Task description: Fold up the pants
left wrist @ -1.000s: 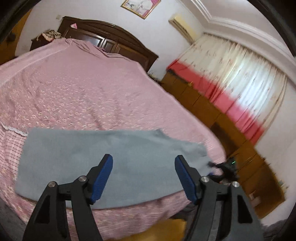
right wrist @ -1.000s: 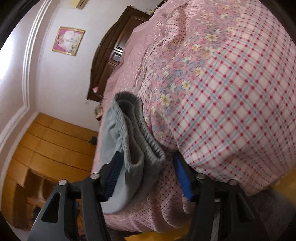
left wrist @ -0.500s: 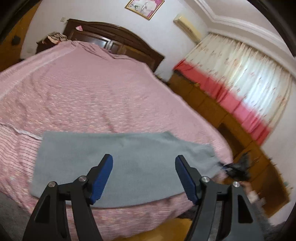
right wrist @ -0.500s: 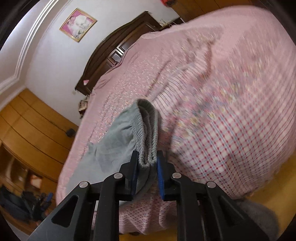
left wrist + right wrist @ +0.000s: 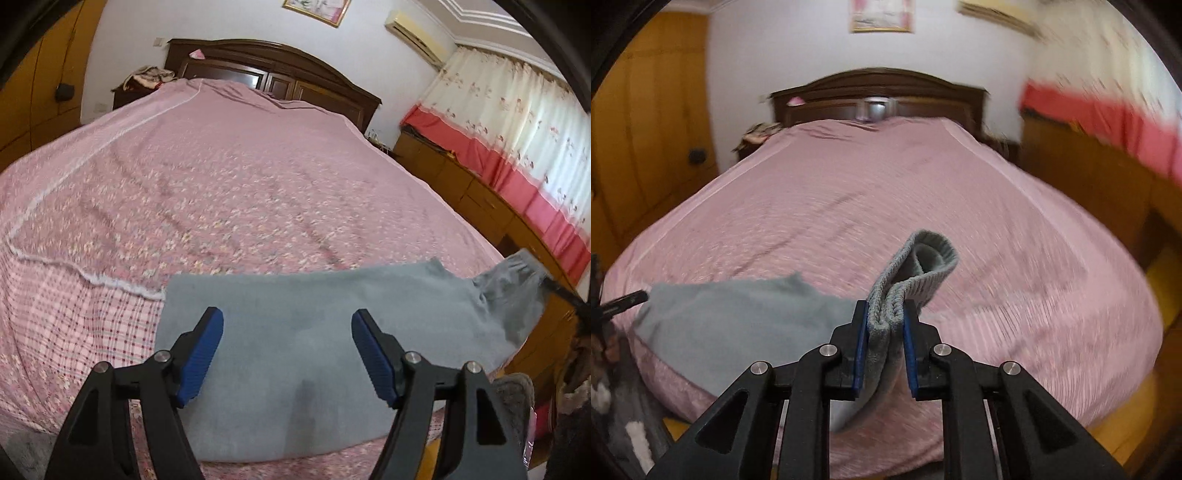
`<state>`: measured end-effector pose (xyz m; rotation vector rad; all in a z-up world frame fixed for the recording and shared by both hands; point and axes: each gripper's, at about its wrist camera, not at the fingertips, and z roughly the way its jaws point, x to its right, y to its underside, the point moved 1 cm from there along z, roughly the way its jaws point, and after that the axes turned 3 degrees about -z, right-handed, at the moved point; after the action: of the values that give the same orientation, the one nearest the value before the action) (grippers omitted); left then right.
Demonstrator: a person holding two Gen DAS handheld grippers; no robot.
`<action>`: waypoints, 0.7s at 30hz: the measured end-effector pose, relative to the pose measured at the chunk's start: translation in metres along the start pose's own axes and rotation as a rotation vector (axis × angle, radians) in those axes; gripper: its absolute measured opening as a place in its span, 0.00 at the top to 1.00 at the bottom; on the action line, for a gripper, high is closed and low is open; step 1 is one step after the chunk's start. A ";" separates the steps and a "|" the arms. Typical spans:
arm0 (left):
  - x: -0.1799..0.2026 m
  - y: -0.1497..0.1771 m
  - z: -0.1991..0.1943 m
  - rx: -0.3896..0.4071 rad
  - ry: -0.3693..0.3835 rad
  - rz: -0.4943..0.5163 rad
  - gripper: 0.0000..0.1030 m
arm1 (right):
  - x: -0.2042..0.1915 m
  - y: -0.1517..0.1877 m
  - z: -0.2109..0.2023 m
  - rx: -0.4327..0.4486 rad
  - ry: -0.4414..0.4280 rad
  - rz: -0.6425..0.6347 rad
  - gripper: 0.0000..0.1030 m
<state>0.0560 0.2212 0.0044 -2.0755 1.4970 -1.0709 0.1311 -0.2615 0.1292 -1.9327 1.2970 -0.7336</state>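
Grey pants (image 5: 295, 332) lie flat across the near edge of a pink bed (image 5: 229, 177). My left gripper (image 5: 287, 354) is open and empty, hovering over the pants' left half. My right gripper (image 5: 885, 332) is shut on the ribbed waistband (image 5: 916, 266) of the pants and lifts that end off the bed; the raised end shows at the right of the left wrist view (image 5: 517, 284). The rest of the pants (image 5: 738, 317) trails left on the bed (image 5: 886, 192).
A dark wooden headboard (image 5: 273, 70) stands at the far end. Wooden cabinets (image 5: 480, 192) and red-and-white curtains (image 5: 517, 122) line the right side. A wooden wardrobe (image 5: 646, 110) stands on the left. The bed's near edge drops to the floor.
My right gripper has shut on the waistband and lifted it, swinging to face the headboard. My left gripper has shifted right over the pants and stayed open.
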 end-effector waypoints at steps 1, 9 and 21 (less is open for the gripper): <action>-0.005 0.003 0.002 -0.006 -0.002 -0.013 0.26 | -0.020 -0.008 -0.002 0.014 0.022 -0.048 0.83; -0.034 0.011 -0.007 0.013 0.020 -0.123 0.25 | -0.188 -0.029 0.013 0.129 -0.025 -0.290 0.83; -0.125 0.031 -0.037 0.077 -0.020 -0.535 0.24 | -0.385 0.003 0.069 0.122 -0.328 -0.496 0.84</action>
<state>-0.0107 0.3297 -0.0381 -2.4874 0.8841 -1.2549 0.0498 0.1142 0.0555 -2.1830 0.5669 -0.6710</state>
